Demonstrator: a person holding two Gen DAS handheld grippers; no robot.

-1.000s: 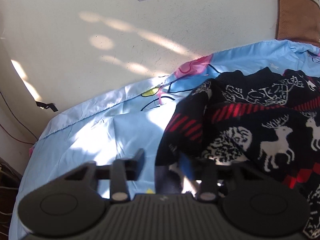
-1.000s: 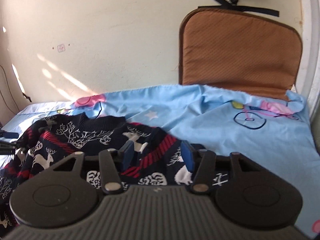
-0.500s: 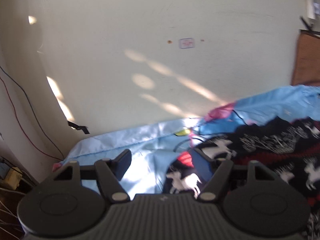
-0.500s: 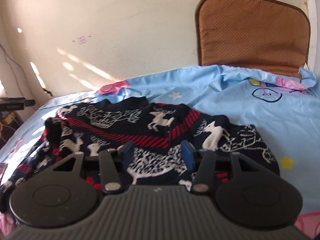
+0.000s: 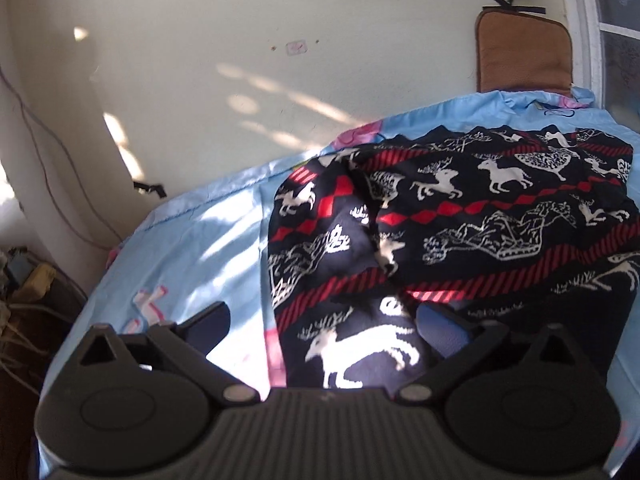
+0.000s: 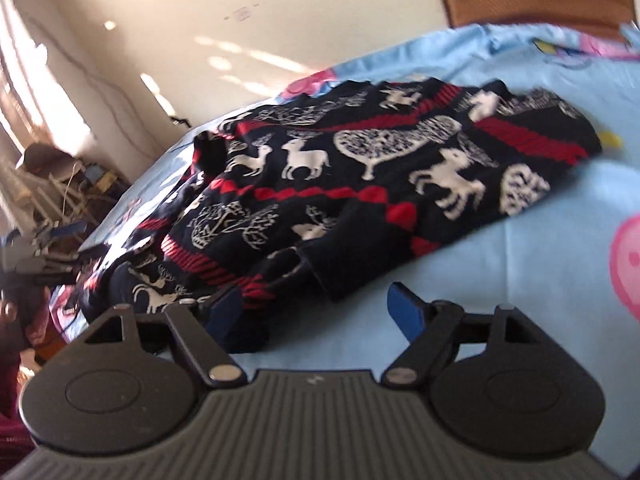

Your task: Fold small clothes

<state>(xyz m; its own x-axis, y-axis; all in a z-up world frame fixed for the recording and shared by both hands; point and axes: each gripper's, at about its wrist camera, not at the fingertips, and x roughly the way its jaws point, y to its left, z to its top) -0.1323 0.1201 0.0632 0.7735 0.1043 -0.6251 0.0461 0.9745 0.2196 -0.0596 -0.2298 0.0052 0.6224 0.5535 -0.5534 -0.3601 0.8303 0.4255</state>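
Two grippers: both spread, jaws just widened.
Left gripper (image 5: 324,326): sweater (image 5: 460,220) edge lies loosely between, unpinched.
Right gripper (image 6: 320,308): over bedsheet (image 6: 520,248), beside sweater hem.

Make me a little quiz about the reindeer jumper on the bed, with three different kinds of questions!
1. True or false: the reindeer jumper hangs on a hanger.
2. What colour is the bedsheet under it?
3. The right gripper is: A) open, B) shut on the jumper.

Key:
1. False, it lies on the bedsheet.
2. Light blue.
3. A. Its jaws have just been opening; the jumper's near edge lies between them, unpinched.
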